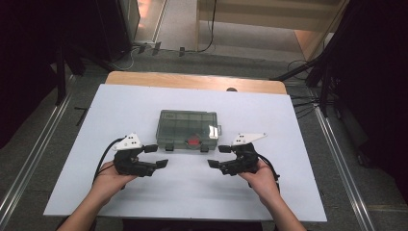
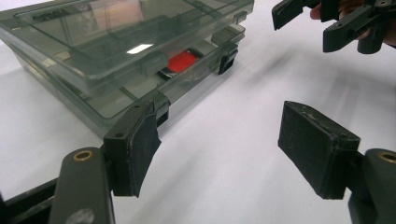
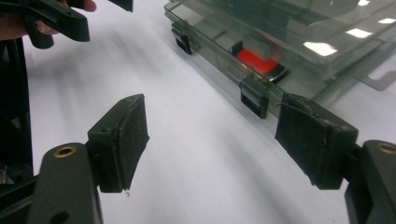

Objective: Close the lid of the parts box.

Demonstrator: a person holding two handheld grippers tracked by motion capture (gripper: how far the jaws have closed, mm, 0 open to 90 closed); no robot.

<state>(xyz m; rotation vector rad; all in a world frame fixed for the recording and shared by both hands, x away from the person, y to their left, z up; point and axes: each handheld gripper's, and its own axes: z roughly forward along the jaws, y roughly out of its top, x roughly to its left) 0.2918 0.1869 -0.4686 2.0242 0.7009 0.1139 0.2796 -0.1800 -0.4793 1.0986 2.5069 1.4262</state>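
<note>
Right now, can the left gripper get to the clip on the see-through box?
Probably yes. The left gripper is open beside the box's near-left latch, and only bare white table lies between them.

White-topped wooden table [image 1: 192,81] on grey carpet floor [image 1: 43,144] (dark curtains [image 1: 29,57] either side).

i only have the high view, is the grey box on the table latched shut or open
Observer: The left gripper view shows the lid down on the box, with two dark latches along its front edge.
Operator: anything inside
Observer: A red item sits in a front compartment between the latches.
Operator: are the grippers on it yet
Observer: No. The left gripper and right gripper both stand open with only white table between their pads.
</note>
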